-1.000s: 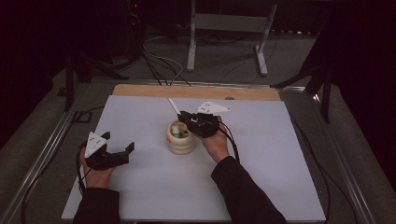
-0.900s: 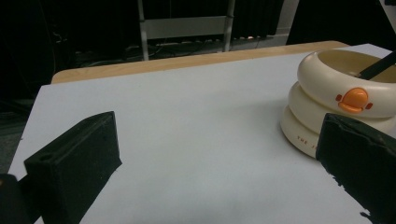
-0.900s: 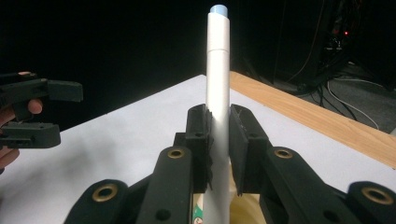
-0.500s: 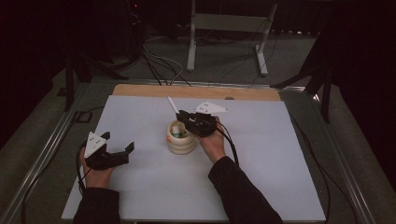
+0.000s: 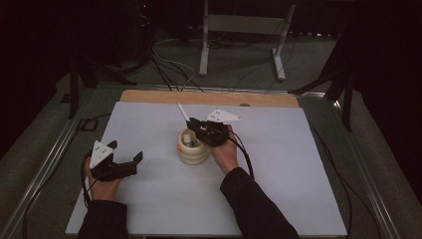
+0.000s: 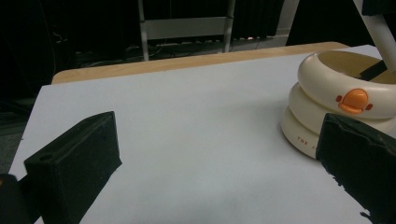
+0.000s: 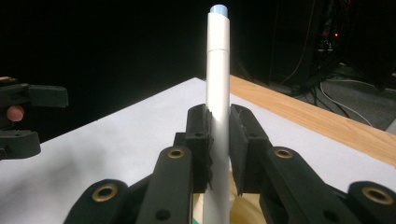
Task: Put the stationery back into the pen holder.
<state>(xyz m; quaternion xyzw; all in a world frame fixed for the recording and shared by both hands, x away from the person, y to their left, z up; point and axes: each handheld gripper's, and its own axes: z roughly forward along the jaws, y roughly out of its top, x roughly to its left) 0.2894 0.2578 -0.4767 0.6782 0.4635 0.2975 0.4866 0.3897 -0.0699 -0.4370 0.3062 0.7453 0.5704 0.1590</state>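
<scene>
Pen (image 7: 218,93) sits clamped upright in the right tongs (image 7: 218,144), whose pads pinch its white barrel at mid length, just over the cup (image 5: 193,148) at the centre of the high view. The lower end dips inside the rim, as the left gripper view shows at its upper right, where the barrel (image 6: 384,32) slants into the cup's mouth (image 6: 348,60). To my eye the step is either setting the pen in or drawing it out. Done well, it calls for a straight vertical path, the barrel kept off the rim so the light cup does not tip or slide on the smooth sheet. The grip should hold firm until the tip rests or clears.

The left tongs (image 5: 124,164) stand open and empty at the lower left of the high view, well apart from the cup; they could steady it if it shifts.

The pen is a slim white plastic cylinder with a pale blue end. The cup is glossy cream, shaped like stacked rings, with an orange duck-bill badge (image 6: 353,99) on its side, and something green lies within. The table (image 5: 298,199) wears a matte pale sheet, with a bare wooden strip (image 5: 149,97) along its far edge.
</scene>
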